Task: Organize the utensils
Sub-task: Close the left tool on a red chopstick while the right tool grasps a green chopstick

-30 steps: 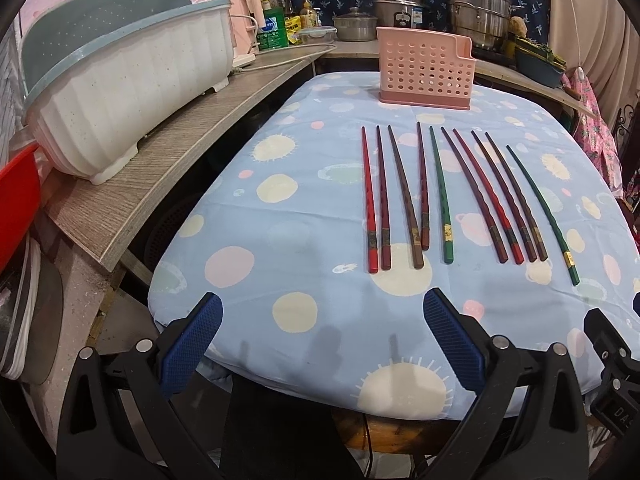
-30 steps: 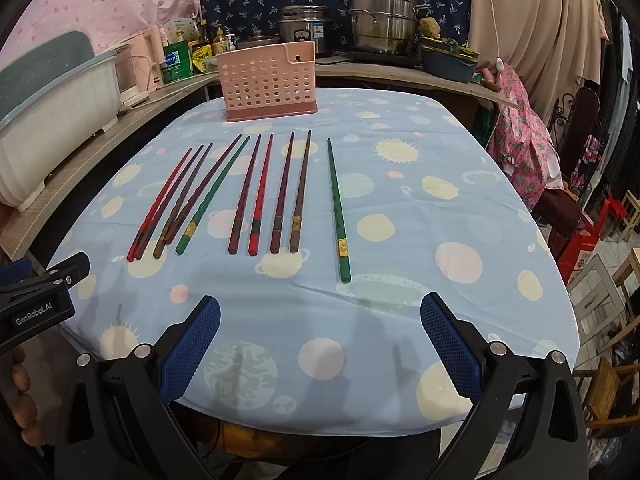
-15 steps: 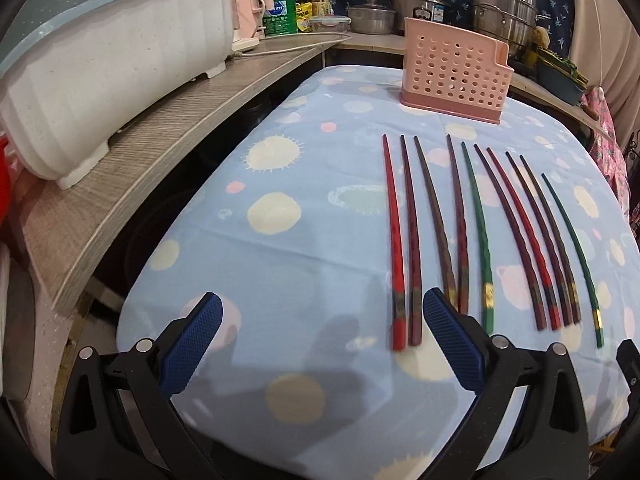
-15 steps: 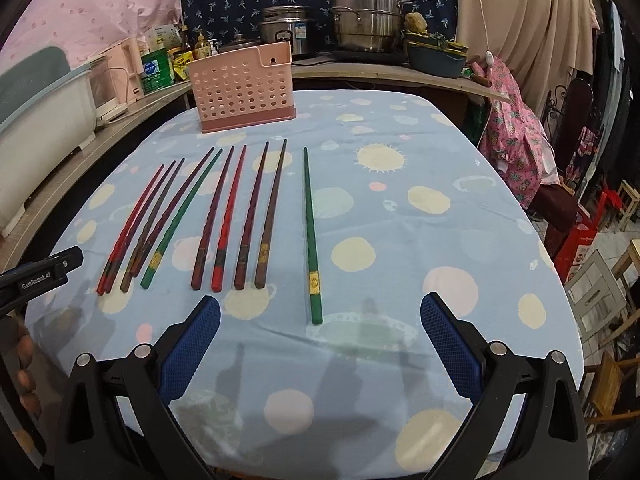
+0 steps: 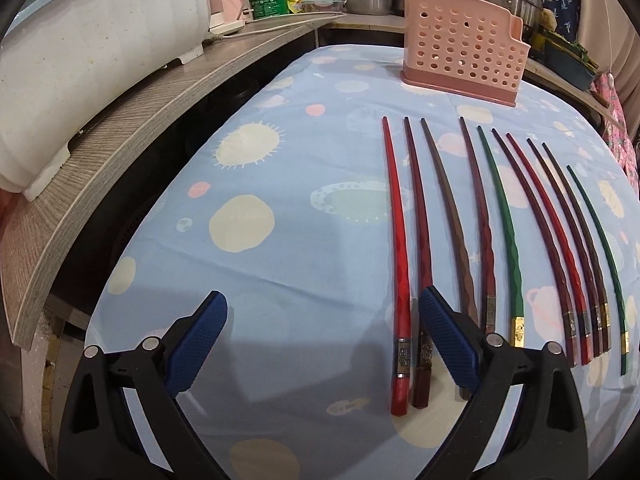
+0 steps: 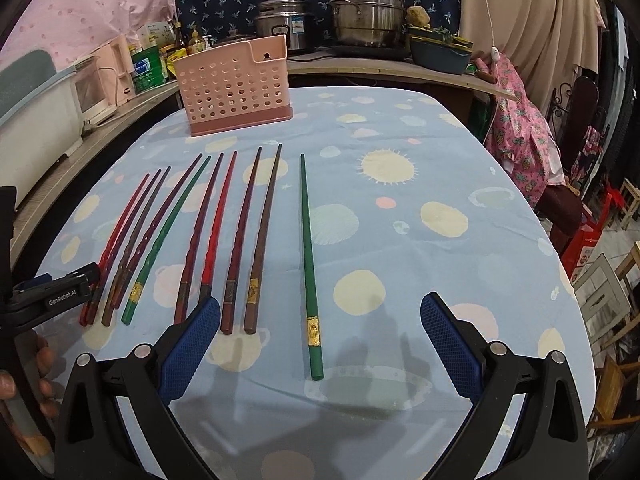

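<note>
Several chopsticks lie side by side on the blue spotted tablecloth, thick ends toward me. The leftmost is a bright red chopstick; the rightmost is a lone green chopstick. A pink perforated utensil holder stands upright at the table's far end. My left gripper is open, low over the near edge, its right finger beside the red chopstick's thick end. My right gripper is open, and the green chopstick's thick end lies between its fingers. The left gripper's tip shows at the right wrist view's left edge.
A wooden counter runs along the table's left side, bearing a large white tub. Steel pots and bottles stand behind the holder. A chair with pink cloth is right of the table. A hand holds the left gripper.
Both grippers have moved forward and lower over the table toward the chopsticks' thick ends. The chopsticks and the holder have not moved.
</note>
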A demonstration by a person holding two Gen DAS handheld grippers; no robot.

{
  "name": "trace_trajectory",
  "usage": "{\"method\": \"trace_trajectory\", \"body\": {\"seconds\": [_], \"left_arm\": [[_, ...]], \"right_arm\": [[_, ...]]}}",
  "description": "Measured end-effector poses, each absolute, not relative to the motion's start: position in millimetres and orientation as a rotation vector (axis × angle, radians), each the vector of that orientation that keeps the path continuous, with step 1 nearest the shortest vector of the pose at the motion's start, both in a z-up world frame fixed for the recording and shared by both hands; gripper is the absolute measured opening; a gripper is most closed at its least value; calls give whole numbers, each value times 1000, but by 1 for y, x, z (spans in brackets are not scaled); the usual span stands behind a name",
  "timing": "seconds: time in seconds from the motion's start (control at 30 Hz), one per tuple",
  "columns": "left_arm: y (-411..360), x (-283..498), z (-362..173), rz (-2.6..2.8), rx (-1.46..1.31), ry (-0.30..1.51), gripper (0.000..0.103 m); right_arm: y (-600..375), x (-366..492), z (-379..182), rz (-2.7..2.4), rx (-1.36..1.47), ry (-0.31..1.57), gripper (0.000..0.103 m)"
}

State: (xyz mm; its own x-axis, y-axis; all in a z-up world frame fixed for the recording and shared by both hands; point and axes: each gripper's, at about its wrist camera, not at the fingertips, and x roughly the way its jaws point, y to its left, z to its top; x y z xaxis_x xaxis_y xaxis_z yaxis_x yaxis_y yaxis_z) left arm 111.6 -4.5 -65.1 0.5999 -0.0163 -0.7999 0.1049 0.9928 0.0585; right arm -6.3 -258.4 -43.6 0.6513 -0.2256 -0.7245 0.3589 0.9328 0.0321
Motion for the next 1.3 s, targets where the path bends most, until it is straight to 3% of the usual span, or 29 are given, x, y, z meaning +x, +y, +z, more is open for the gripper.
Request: {"method": "trace_trajectory", "body": {"seconds": [0.83, 0.9, 1.3], "left_arm": [[7, 108, -70, -61, 79, 957, 87], [7, 108, -69, -64, 77, 958, 85], [16, 87, -64, -129, 37, 997, 50]], "right_arm": [[-273, 3, -53, -338, 200, 803, 94], [-273, 4, -56, -335, 200, 810, 89], [-274, 6, -70, -294, 219, 853, 49]]}}
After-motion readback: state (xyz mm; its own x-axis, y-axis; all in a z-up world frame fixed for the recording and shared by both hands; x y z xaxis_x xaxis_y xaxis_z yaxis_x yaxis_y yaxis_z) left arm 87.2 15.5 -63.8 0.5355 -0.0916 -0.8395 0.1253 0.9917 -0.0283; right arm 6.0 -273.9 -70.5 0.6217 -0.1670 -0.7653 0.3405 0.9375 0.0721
